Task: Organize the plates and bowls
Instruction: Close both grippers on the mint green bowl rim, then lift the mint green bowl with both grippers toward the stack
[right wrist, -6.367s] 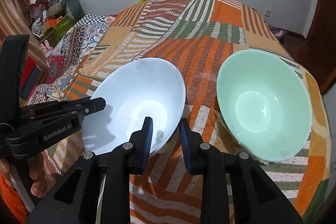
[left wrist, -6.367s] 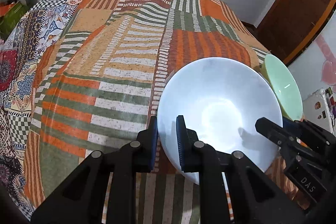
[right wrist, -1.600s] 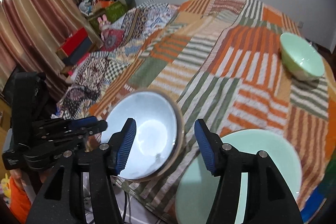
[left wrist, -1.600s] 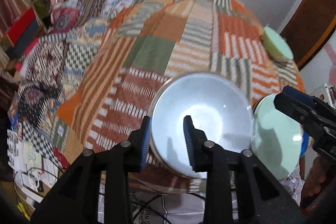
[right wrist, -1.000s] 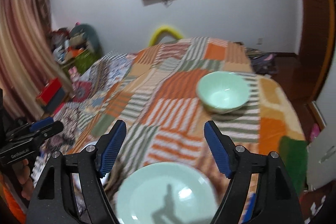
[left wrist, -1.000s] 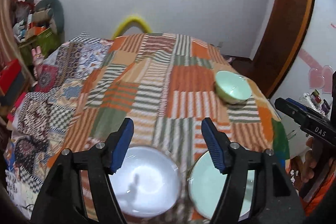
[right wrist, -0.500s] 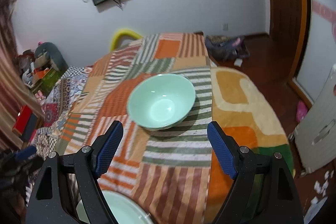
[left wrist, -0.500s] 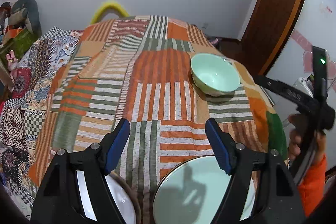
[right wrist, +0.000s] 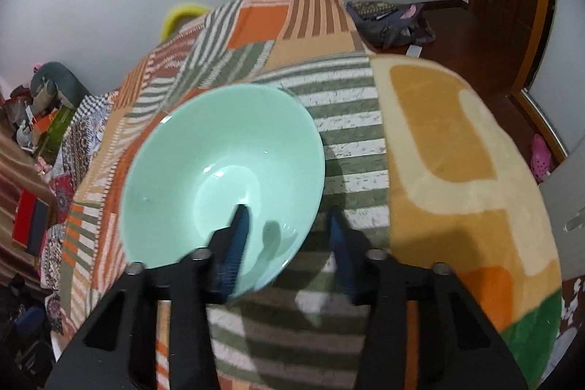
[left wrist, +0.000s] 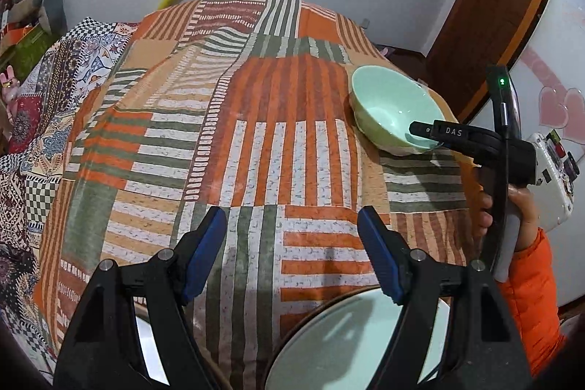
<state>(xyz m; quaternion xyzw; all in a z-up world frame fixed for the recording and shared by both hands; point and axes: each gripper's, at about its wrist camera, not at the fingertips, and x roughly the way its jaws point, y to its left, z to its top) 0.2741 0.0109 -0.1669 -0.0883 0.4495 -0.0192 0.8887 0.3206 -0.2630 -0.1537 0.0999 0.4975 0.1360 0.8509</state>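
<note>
While right gripper (right wrist: 289, 222) straddles green bowl (right wrist: 219, 170) rim, fingers apart

"DAS" on the right hand-held gripper (left wrist: 424, 128)

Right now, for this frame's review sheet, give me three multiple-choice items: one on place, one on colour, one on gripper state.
1. Where does the right hand-held gripper stand relative to the bowl?
A. one finger inside, one outside the rim
B. far above it
C. under it

2. What colour is that bowl?
A. red
B. mint green
C. black

3. What state is the left hand-held gripper in?
A. shut on a plate
B. shut on cloth
C. open, holding nothing

Answers: 1 A, the fingers straddle the near rim; 2 B, its inside shows pale green; 3 C, its fingers stand wide apart above the striped blanket.
</note>
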